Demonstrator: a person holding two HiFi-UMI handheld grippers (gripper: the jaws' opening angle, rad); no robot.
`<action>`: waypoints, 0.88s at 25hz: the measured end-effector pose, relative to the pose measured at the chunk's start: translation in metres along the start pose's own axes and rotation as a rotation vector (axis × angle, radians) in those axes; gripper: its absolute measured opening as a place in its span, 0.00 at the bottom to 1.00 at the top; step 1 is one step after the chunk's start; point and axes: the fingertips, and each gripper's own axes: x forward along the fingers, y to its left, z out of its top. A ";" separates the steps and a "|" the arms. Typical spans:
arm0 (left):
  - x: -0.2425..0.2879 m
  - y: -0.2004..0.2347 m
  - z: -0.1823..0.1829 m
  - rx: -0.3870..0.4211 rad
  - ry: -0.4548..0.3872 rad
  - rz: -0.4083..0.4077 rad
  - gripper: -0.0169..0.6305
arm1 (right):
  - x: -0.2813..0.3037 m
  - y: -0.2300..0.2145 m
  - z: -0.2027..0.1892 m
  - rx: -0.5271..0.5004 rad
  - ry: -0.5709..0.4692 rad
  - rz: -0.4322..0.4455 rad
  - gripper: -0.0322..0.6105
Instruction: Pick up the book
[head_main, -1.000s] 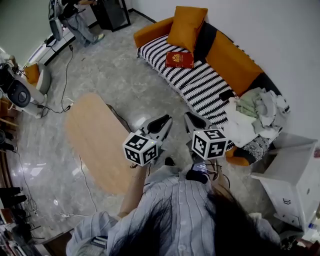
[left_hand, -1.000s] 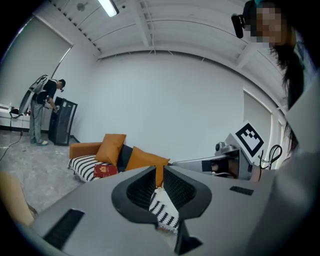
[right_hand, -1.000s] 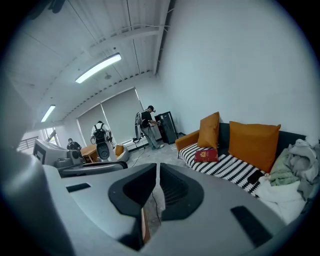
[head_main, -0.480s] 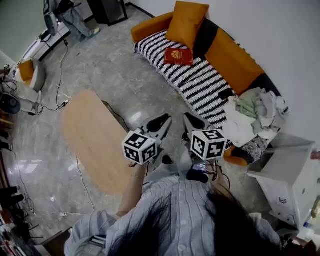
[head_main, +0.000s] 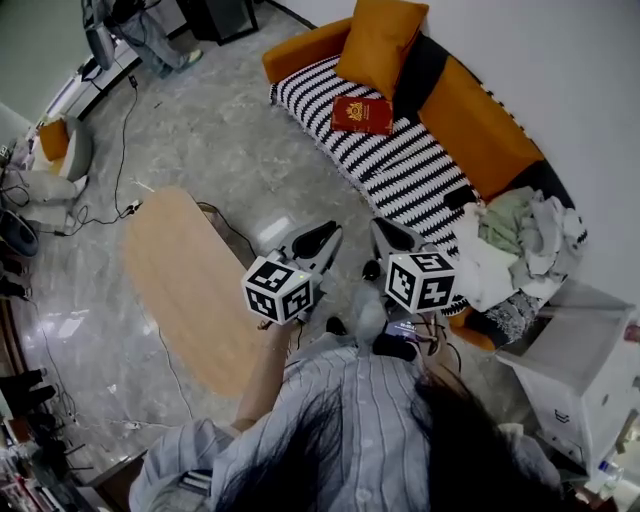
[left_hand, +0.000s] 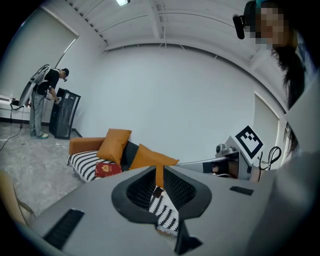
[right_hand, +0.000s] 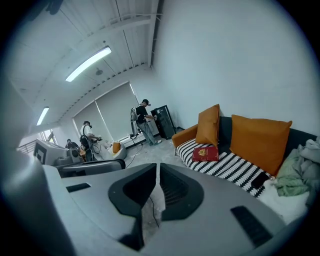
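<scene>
Right now it's the approach phase, nothing gripped: left gripper (head_main: 322, 240) and right gripper (head_main: 392, 236) both have jaws pressed together w/ nothing between them, held side by side in front of the person, above the floor (head_main: 230, 150). To do this step well, I'd say close in on the sofa (head_main: 470, 105) first, then spread the jaws of whichever gripper takes it before getting near, not at the last sec. The book (head_main: 362, 114) is red and lies flat, cover up, on the striped seat (head_main: 410, 170), so there's prob. no gap under it. Best bet is to come in low and near level at a free edge, press one jaw into the soft seat to get under, other jaw on top, and clamp well in from the corner so it doesn't pivot or flop open. Spine side is prob. safer, but I can't tell which edge that is. Watch the orange cushion (head_main: 378, 45) just behind the book, i.e. approach from the floor side. Re position: book is well apart from both sets of jaws, ahead of them at the cushion end of the sofa. In the left gripper view it sits left of the jaw tips, in the right gripper view up and right of them.
</scene>
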 end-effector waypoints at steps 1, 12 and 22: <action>0.009 0.005 0.006 -0.001 0.000 0.004 0.08 | 0.007 -0.007 0.008 -0.001 0.002 0.003 0.11; 0.109 0.045 0.054 -0.014 -0.008 0.032 0.08 | 0.072 -0.080 0.082 -0.028 0.034 0.047 0.11; 0.172 0.065 0.080 -0.015 -0.014 0.069 0.08 | 0.105 -0.131 0.120 -0.036 0.045 0.086 0.11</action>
